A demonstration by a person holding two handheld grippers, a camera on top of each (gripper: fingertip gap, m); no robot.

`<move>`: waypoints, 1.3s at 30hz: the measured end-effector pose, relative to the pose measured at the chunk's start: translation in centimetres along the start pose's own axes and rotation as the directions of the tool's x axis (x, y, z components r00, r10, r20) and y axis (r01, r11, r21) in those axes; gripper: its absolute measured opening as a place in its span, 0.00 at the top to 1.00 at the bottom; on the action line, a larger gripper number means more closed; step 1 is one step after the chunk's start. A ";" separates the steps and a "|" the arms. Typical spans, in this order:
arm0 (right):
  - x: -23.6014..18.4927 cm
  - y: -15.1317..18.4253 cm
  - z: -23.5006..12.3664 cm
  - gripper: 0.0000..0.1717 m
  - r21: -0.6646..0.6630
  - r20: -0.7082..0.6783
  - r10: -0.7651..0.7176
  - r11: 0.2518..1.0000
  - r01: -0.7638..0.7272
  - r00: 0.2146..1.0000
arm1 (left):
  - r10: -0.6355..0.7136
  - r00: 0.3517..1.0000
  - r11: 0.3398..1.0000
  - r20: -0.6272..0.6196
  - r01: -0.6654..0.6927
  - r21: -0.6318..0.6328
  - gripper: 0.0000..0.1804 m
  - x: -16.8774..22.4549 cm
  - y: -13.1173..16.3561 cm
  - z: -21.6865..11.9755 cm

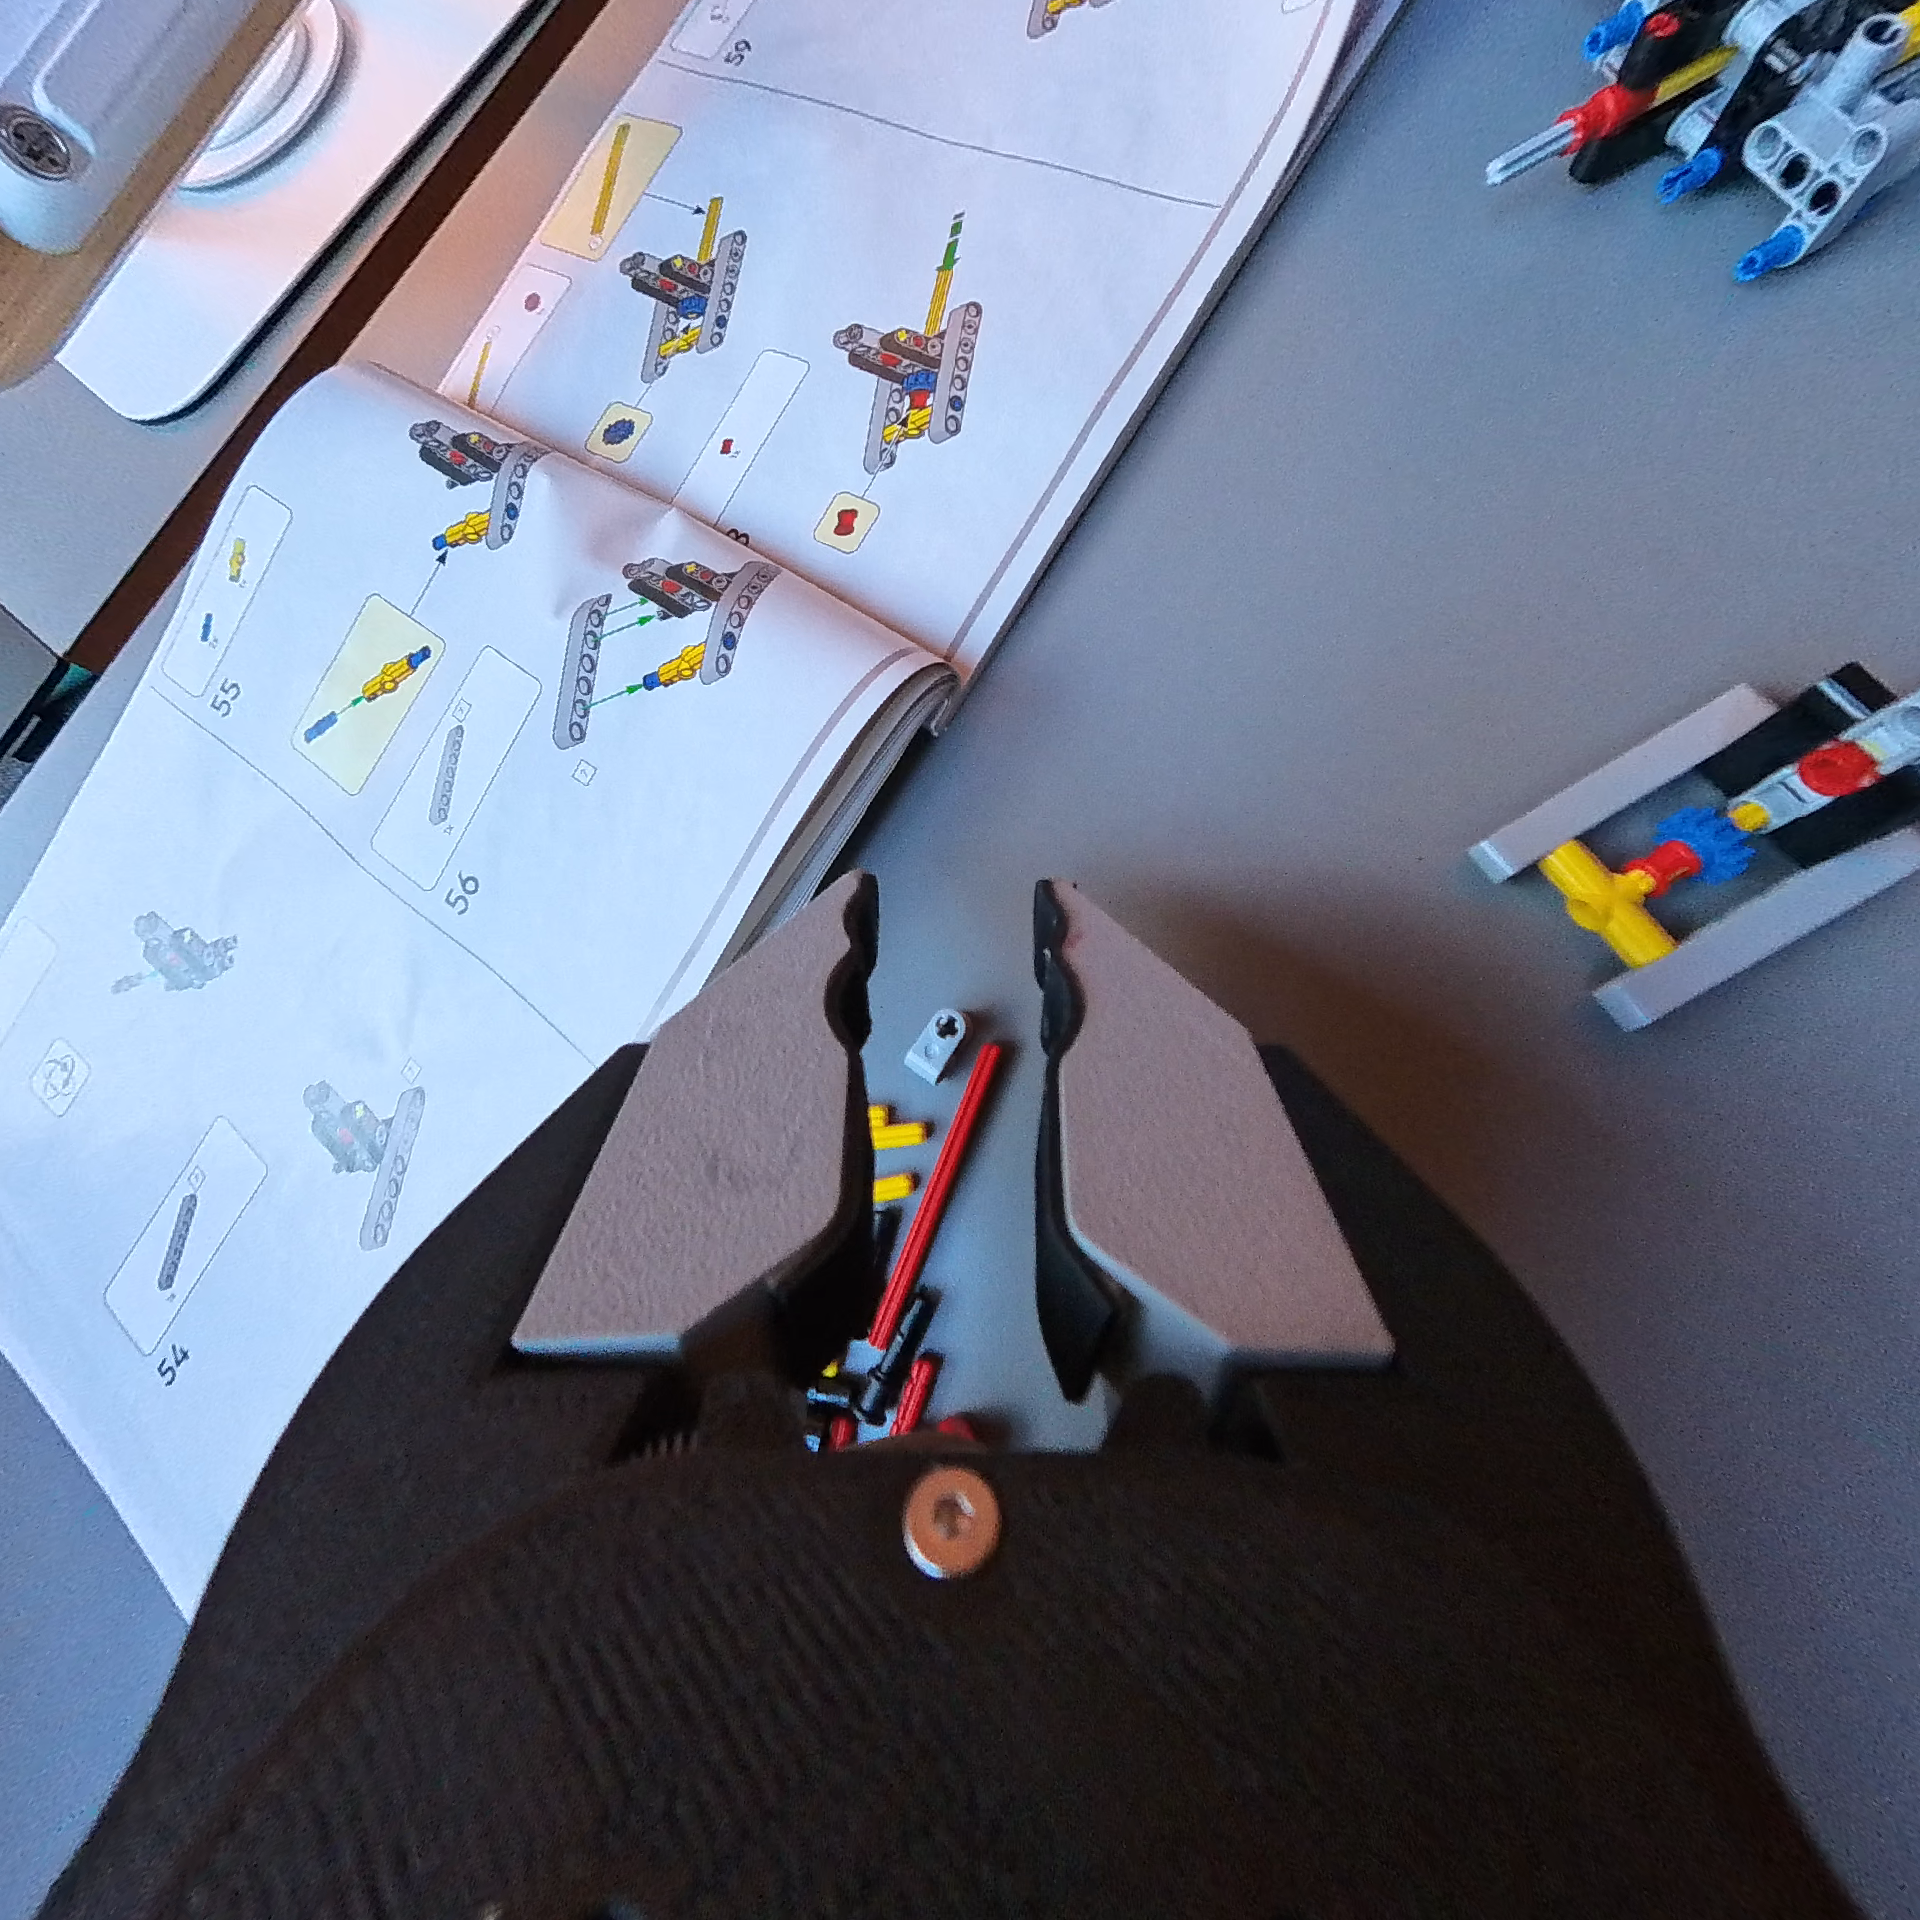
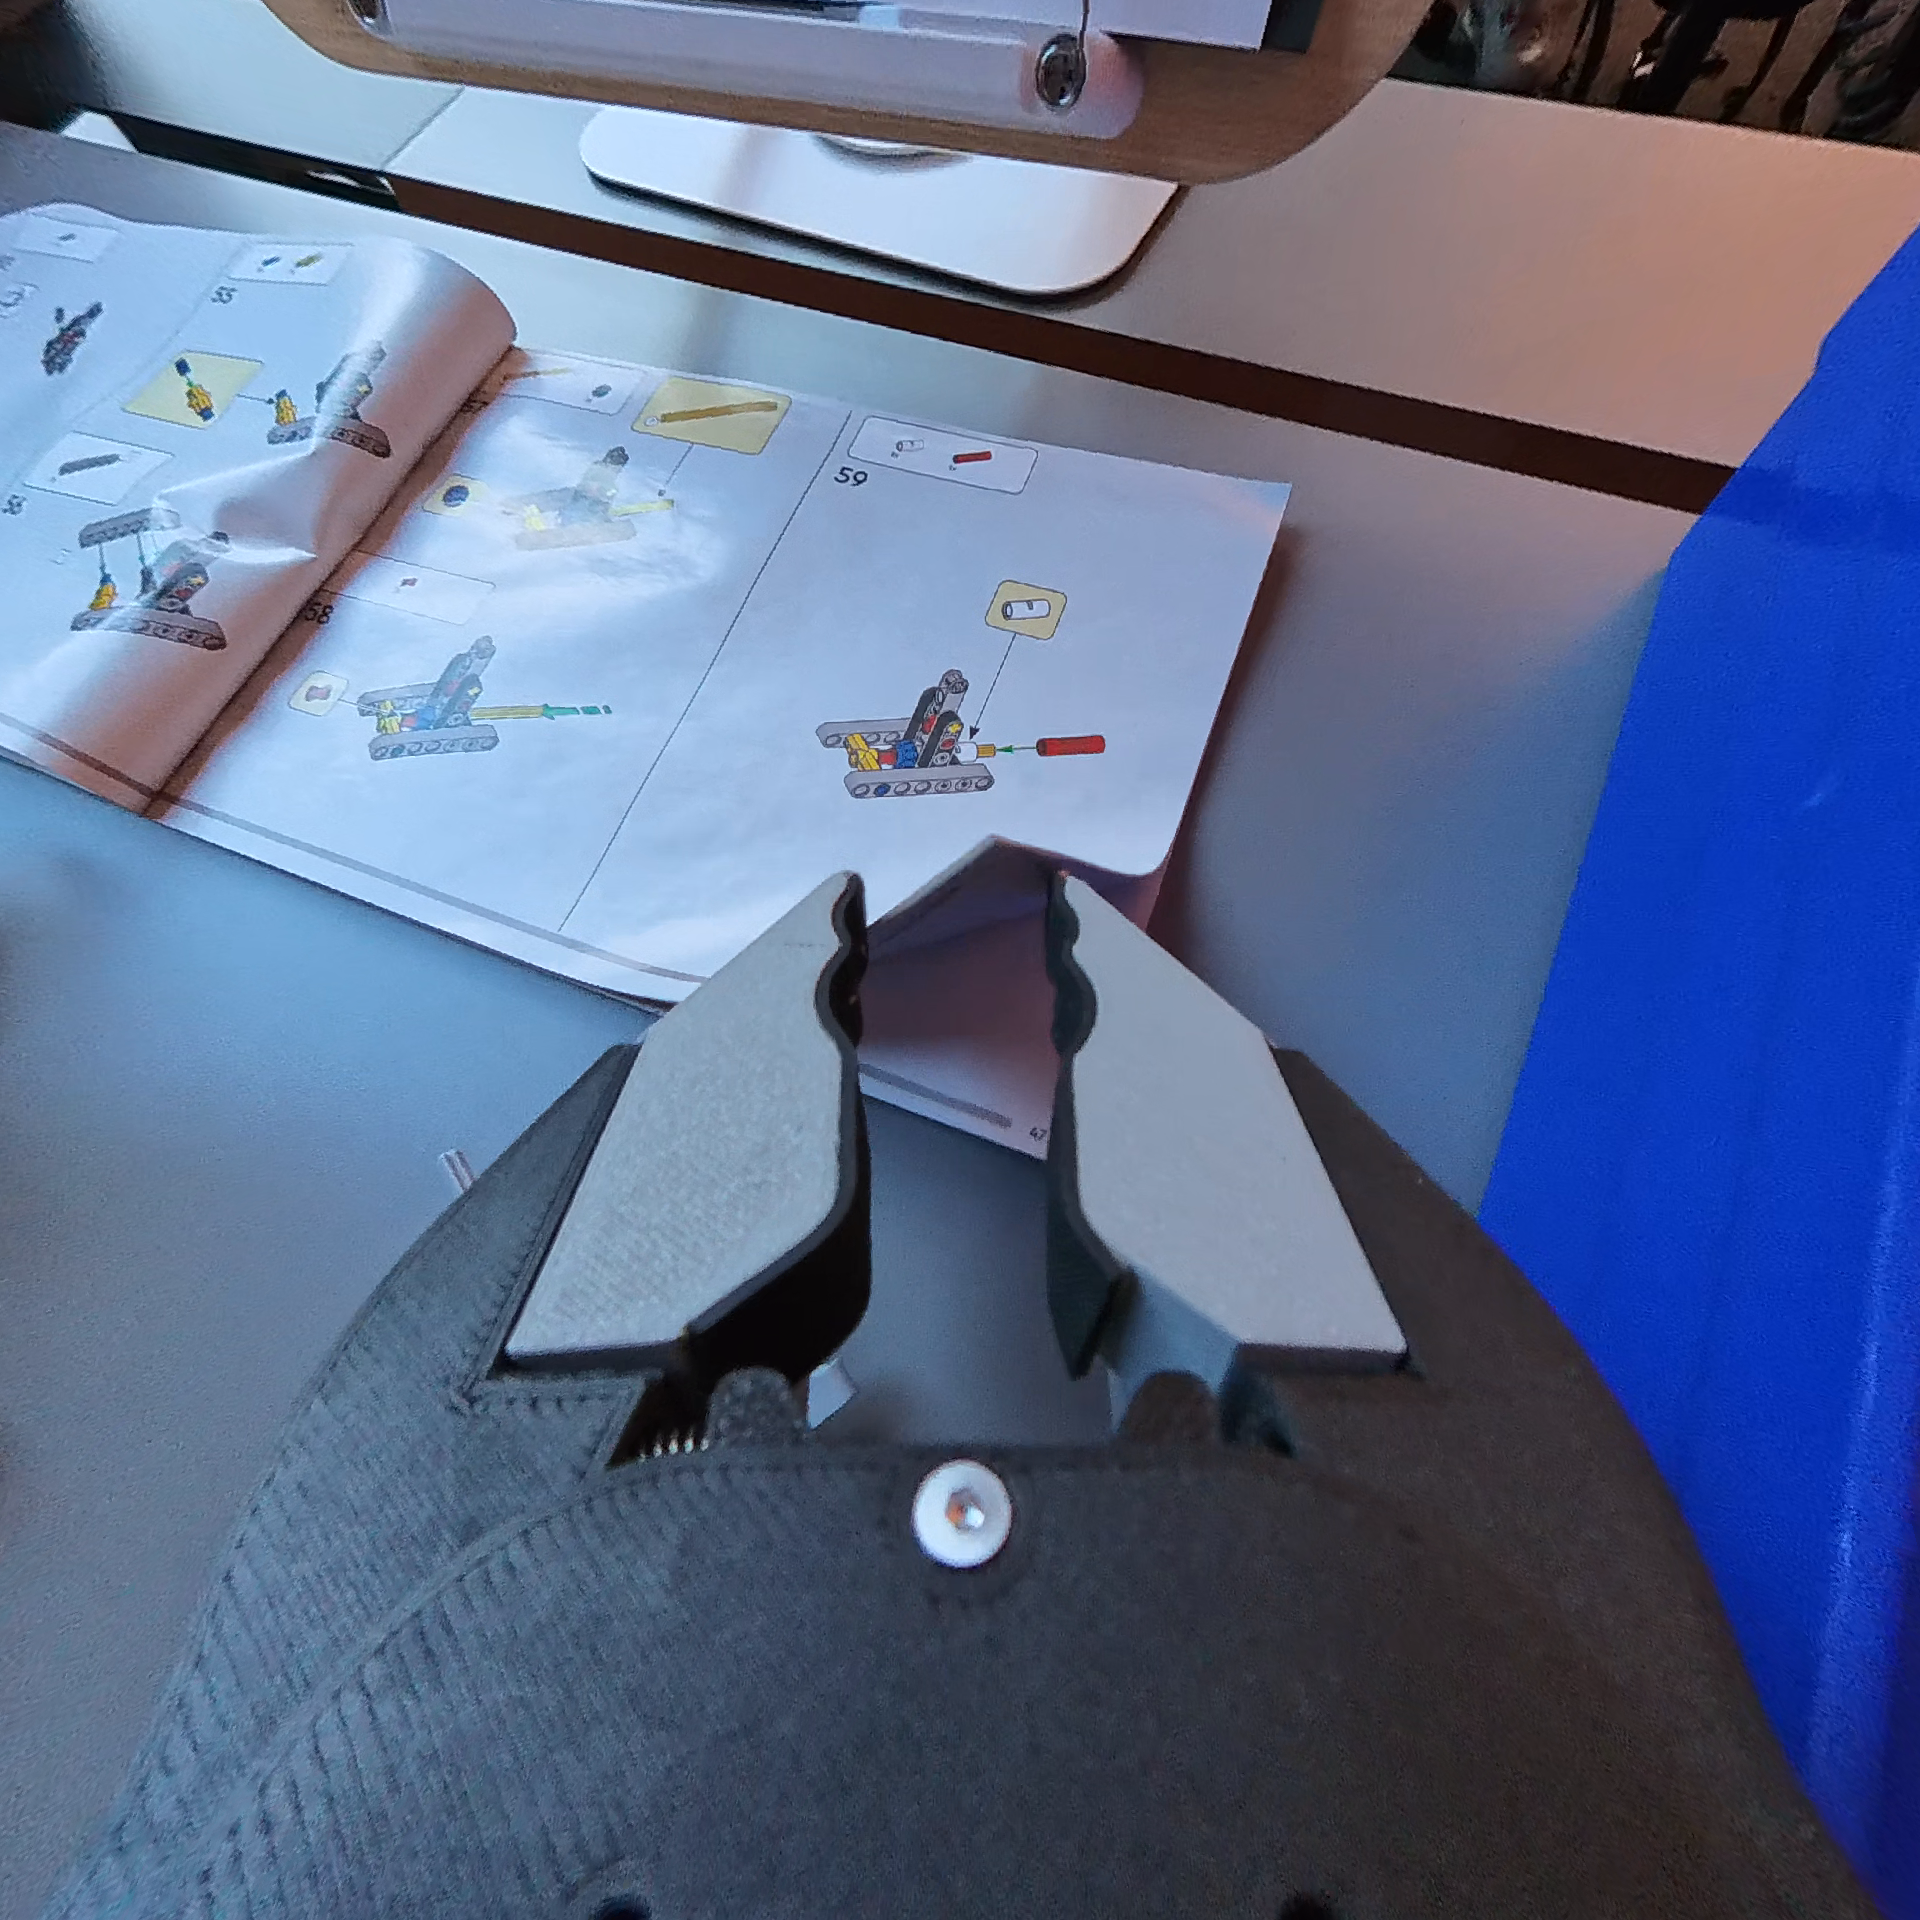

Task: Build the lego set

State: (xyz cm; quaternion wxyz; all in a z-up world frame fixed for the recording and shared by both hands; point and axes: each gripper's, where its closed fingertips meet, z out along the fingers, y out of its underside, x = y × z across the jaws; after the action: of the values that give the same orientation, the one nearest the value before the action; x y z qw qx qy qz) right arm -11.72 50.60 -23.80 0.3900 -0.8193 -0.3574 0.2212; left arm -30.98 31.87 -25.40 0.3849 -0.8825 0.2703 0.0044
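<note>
Left claw (image 1: 954,894): jaws apart, nothing gripped; hovers over the grey tabletop (image 1: 1351,582). Seen beneath it, between the fingers: a small grey connector piece (image 1: 938,1042), a long red axle (image 1: 935,1195), yellow pins (image 1: 891,1132) and a mixed heap of red and black parts (image 1: 883,1382).

Right claw (image 2: 956,894): jaws apart, no pad pressing on anything. A lifted, curled corner of the page (image 2: 966,987) stands between the fingers, loose.

Instruction booklet (image 1: 436,831): lies open on the tabletop, its near edge just beside the left claw.

Flat assembly (image 1: 1704,842): grey beams with yellow, red and blue parts, to the right, well apart from the left claw.

Larger black-and-grey build (image 1: 1756,114): far right corner.

Monitor stand (image 2: 883,218): behind the booklet.

Blue fabric (image 2: 1745,935): closes off the right side, near the right claw.

Open room: bare tabletop between booklet and assemblies, and left of the right claw.
</note>
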 end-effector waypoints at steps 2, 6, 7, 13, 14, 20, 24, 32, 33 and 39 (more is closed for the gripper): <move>0.0 0.0 0.0 0.80 -0.003 -0.001 0.001 1.000 -0.001 1.000 | 0.000 1.000 1.000 0.001 0.000 -0.001 0.85 0.0 0.0 0.0; 0.0 0.5 0.2 0.76 -0.033 -0.002 -0.001 0.999 0.001 1.000 | 0.001 1.000 1.000 0.001 -0.001 -0.003 0.85 0.0 0.0 0.1; 0.0 0.6 0.3 0.75 -0.043 0.001 -0.002 0.999 0.002 1.000 | 0.002 1.000 1.000 0.001 -0.002 -0.004 0.85 0.0 0.0 0.1; -0.4 1.2 0.5 0.76 -0.076 0.021 -0.009 0.997 0.010 1.000 | 0.019 0.999 1.000 0.029 -0.018 -0.010 0.85 -0.3 0.1 0.1; -0.5 1.2 0.5 0.76 -0.081 0.024 -0.011 0.997 0.013 1.000 | 0.025 0.999 1.000 0.036 -0.025 -0.009 0.85 -0.4 0.0 0.0; -1.6 0.8 0.2 0.89 -0.056 0.143 0.061 0.997 -0.053 0.988 | 0.063 0.998 0.992 0.002 -0.063 0.112 0.81 0.5 -5.5 -0.9; -2.9 -0.4 -0.5 0.98 -0.016 0.294 0.182 0.983 -0.186 0.938 | 0.215 0.975 0.973 -0.051 -0.210 0.097 0.68 3.1 -11.3 1.2; -4.1 -2.5 -2.5 1.00 0.015 0.498 0.310 0.931 -0.366 0.810 | 0.335 0.938 0.941 -0.086 -0.338 -0.030 0.73 5.4 -15.1 10.5; -4.1 -2.5 -2.4 1.00 0.013 0.500 0.310 0.931 -0.365 0.809 | 0.318 0.944 0.946 -0.088 -0.322 -0.034 0.73 5.3 -15.2 11.0; -4.2 -2.7 -2.6 1.00 0.015 0.512 0.310 0.929 -0.369 0.801 | 0.269 0.953 0.962 -0.138 -0.274 -0.021 0.73 5.3 -15.7 11.4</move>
State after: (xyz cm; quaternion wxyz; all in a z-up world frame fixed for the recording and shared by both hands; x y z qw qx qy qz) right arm -13.88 47.38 -19.77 0.2836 -0.7604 -0.2804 0.5125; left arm -16.67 45.90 -23.91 0.3440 -0.8428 0.4138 0.0035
